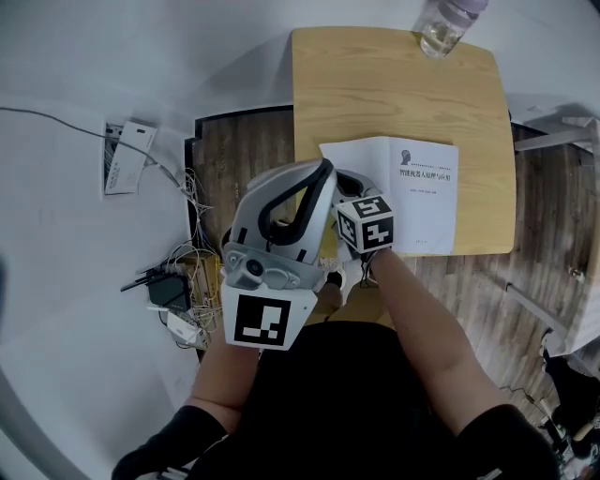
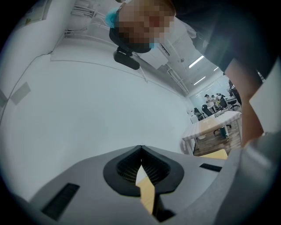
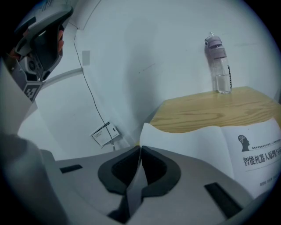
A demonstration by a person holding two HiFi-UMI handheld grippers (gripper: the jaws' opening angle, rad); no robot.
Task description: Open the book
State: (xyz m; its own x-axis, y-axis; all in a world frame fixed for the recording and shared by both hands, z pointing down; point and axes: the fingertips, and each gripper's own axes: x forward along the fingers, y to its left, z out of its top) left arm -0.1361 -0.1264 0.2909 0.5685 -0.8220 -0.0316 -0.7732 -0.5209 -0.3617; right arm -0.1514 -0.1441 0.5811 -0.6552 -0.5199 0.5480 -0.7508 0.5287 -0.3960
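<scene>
White wall runs behind a small wooden bench (image 1: 375, 94), and on it, toward your side, lies the book (image 1: 417, 192), white face up, with a clear bottle (image 1: 448, 23) standing well apart at the far edge. Your right gripper (image 3: 139, 169) hangs just short of the book's near left corner, tilted downward, its fingers (image 3: 160, 169) pressed together with nothing between them. Your left gripper (image 2: 141, 165) sits further left, off the bench, pointing level at the wall, its fingers (image 2: 120, 169) likewise closed on nothing. A line runs up the white face, with a blank panel on its left and the printed title on its right; whether that blank panel is a cover already turned back you cannot tell. Expect the book to be light and thin, with a soft paper cover that bends rather than hinges: the left corner seems to curl a little off the wood. By the look of it, that corner or the free edge beside it is the place to take hold, since a fingertip could slide under the lift. Pinch only the top leaf, gently, because smooth paper slips and creases, and the whole book may skate across the bench unless your other gripper pins it on the title side
</scene>
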